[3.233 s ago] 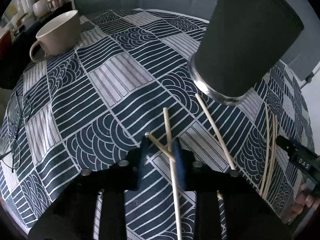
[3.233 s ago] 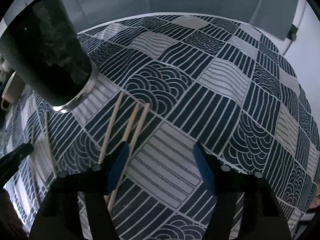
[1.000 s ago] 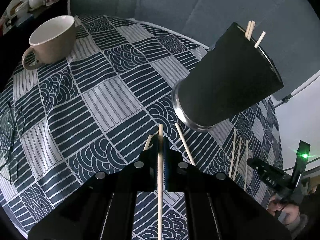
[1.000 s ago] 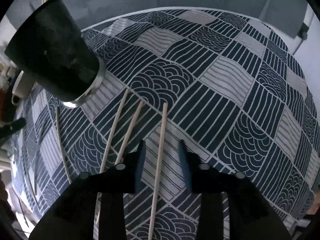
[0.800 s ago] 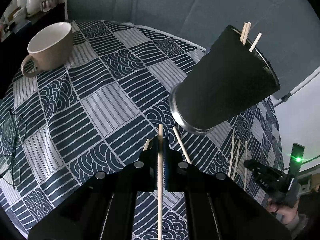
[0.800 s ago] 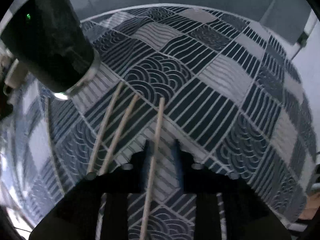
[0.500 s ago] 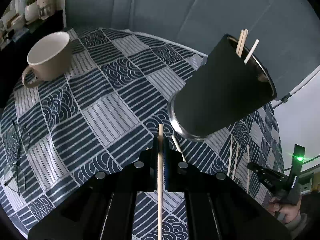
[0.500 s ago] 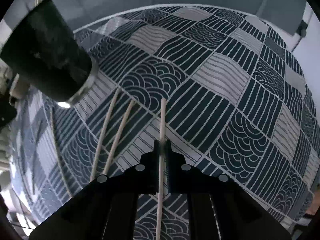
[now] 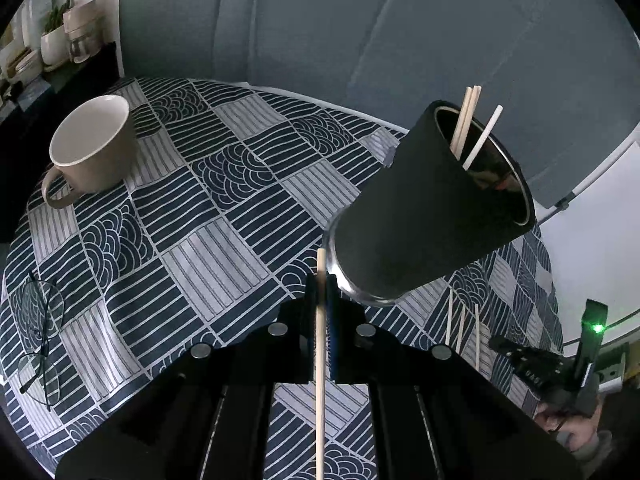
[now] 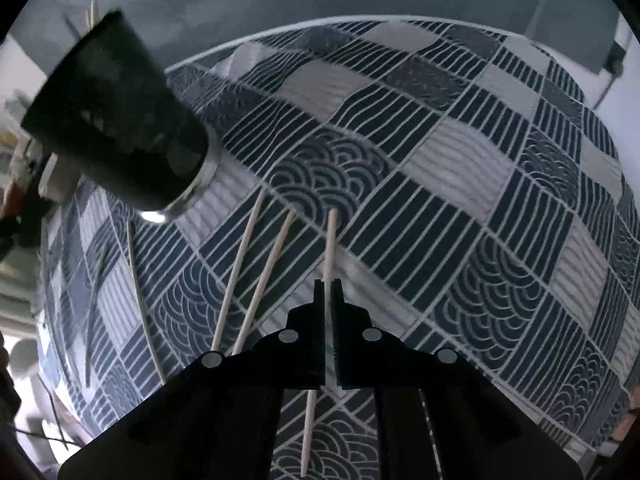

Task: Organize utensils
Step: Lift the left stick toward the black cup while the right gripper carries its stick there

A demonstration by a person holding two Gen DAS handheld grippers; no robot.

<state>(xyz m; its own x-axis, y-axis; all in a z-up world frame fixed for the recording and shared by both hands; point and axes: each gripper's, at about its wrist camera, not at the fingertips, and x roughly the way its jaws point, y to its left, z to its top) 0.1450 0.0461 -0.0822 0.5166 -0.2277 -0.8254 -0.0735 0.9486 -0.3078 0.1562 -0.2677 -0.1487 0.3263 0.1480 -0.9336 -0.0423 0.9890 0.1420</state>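
The left claw (image 9: 320,280) is clenched on a thin pale wooden chopstick (image 9: 320,360), which runs straight up between its two dark fingers; its tip ends just beside the silver base of the tall black tumbler (image 9: 424,216). This tumbler stands on the worktop at about 2 o'clock from the claw, and three pale sticks (image 9: 466,124) rise out of its open mouth. At 10 o'clock, well apart, a beige ceramic mug (image 9: 94,148) sits on the blue-and-white patterned tablecloth (image 9: 208,256). A pair of thin-framed glasses (image 9: 40,340) lies at 9 o'clock near the cloth's edge.

The right claw (image 10: 328,284) is also clenched, grasping a second pale wooden chopstick (image 10: 330,240) that points towards 12 o'clock. Two more loose chopsticks (image 10: 256,272) lie on the cloth at 10 o'clock from it, near each other. The tumbler is further on at 10 o'clock in the right wrist view.
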